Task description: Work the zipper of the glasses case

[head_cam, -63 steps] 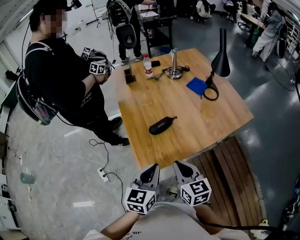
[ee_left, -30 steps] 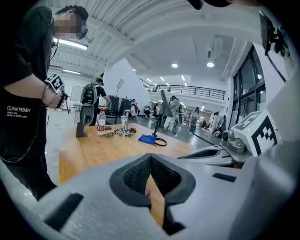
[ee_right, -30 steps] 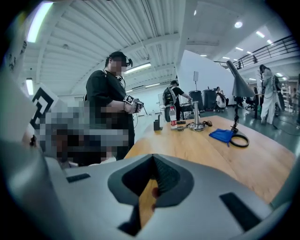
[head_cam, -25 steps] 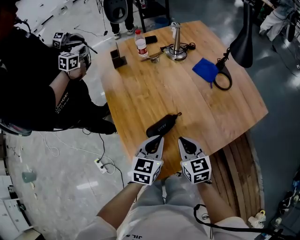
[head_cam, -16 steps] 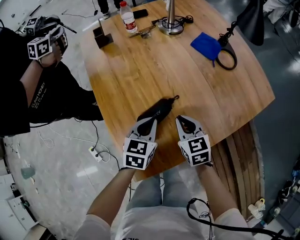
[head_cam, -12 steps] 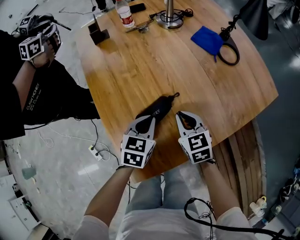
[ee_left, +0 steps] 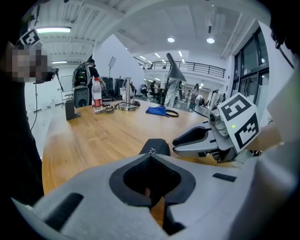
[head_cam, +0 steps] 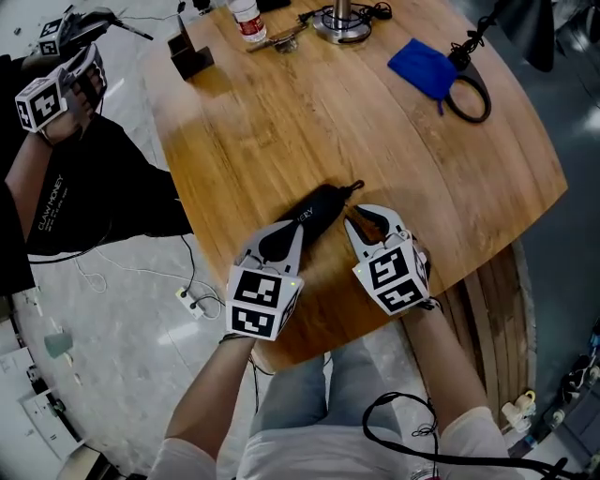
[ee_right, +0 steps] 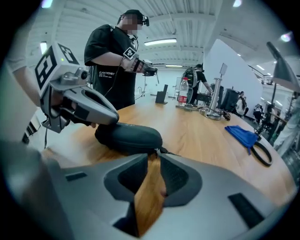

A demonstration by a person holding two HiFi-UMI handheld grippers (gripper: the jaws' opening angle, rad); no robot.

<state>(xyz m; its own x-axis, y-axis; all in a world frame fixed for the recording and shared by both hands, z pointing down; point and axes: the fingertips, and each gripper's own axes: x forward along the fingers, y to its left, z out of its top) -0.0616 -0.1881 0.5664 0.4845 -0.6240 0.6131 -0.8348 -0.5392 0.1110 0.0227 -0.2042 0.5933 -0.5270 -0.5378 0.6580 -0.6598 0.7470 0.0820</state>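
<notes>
The black glasses case [head_cam: 314, 211] lies slantwise on the wooden table [head_cam: 281, 122] near its front edge. Its zipper pull [head_cam: 354, 187] points to the far right. My left gripper [head_cam: 291, 231] hovers over the case's near left end, jaws closed with nothing between them. My right gripper [head_cam: 354, 215] sits just right of the case near the pull, also closed and empty. In the left gripper view the case [ee_left: 154, 146] shows just past the left gripper [ee_left: 150, 157]. In the right gripper view the case [ee_right: 129, 136] and pull [ee_right: 165, 151] lie just ahead of the right gripper [ee_right: 153, 159].
A blue cloth [head_cam: 422, 66] and a black ring [head_cam: 473, 94] lie at the far right. A bottle [head_cam: 246, 14], a black stand [head_cam: 187, 56] and a metal base [head_cam: 339, 23] stand along the far edge. Another person [head_cam: 56, 187] stands left with a gripper. Wooden slats [head_cam: 487, 300] sit below right.
Both grippers have moved forward from beyond the table's front edge to either side of the case. The view has closed in on the table. The case has not moved.
</notes>
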